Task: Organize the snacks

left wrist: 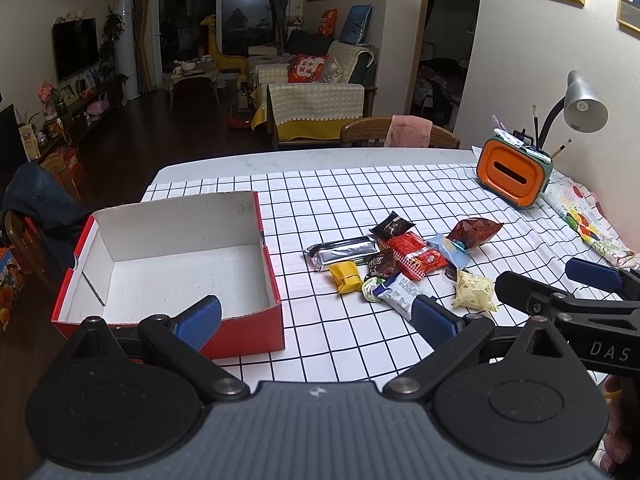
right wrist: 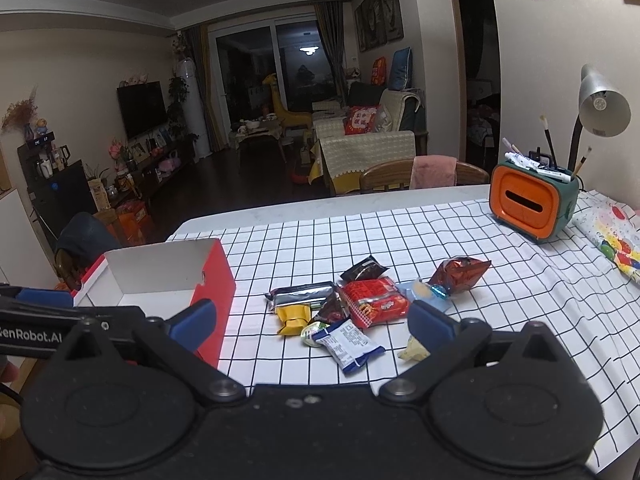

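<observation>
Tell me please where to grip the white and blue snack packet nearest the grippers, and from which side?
Grip the white and blue packet across its narrow width at mid-length, coming from above. It lies flat and slanted, its near end free on the cloth, while its far end touches the green snack.

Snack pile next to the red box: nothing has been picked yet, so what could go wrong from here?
1. The snacks overlap: the red packet lies over neighbours, so a grasp may drag or lift two at once.
2. The checked cloth is wrinkled and loose; a low finger could snag it and shift the pile.
3. The left gripper and right gripper, both open, sit close together near the red box; they may collide, or clip its wall.
</observation>
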`<state>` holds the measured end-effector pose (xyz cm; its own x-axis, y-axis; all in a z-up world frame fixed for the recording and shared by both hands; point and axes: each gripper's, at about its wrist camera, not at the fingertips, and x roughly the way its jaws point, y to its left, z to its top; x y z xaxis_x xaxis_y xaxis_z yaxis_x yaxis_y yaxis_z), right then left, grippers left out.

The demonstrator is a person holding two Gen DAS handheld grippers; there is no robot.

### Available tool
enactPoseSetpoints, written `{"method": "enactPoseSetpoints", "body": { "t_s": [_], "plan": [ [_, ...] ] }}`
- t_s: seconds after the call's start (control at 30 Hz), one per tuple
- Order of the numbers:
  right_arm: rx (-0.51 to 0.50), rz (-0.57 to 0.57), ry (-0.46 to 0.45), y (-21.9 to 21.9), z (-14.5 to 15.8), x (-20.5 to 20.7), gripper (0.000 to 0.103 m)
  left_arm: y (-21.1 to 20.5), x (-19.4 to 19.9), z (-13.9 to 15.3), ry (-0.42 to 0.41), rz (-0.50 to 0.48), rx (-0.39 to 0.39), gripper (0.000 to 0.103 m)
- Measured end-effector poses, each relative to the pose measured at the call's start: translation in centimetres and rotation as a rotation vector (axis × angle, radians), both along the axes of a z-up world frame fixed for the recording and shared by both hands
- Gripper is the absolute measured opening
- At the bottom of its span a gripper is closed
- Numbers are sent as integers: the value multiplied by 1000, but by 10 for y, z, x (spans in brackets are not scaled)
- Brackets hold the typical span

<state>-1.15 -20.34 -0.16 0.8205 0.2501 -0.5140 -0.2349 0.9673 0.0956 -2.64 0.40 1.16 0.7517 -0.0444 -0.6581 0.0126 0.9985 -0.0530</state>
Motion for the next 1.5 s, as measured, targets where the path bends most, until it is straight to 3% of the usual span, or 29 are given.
{"method": "enactPoseSetpoints", "body": {
  "t_s": [0.47, 1.0, 1.37, 1.5],
  "plan": [
    [-15, 11, 14, -21, -9, 19, 102, -23, 27, -11, 46, -3, -3, 102],
    [-106, 73, 134, -64, -59, 91, 101, -51, 99, -56, 196, 86, 26, 102],
    [-271, 286, 190, -85, -108, 139, 94, -66, 144, -102, 311, 66, -5, 102],
    [-335, 371, 210, -89, -122, 158, 85, -81, 159, -115, 348, 41, -16, 101]
  ]
}}
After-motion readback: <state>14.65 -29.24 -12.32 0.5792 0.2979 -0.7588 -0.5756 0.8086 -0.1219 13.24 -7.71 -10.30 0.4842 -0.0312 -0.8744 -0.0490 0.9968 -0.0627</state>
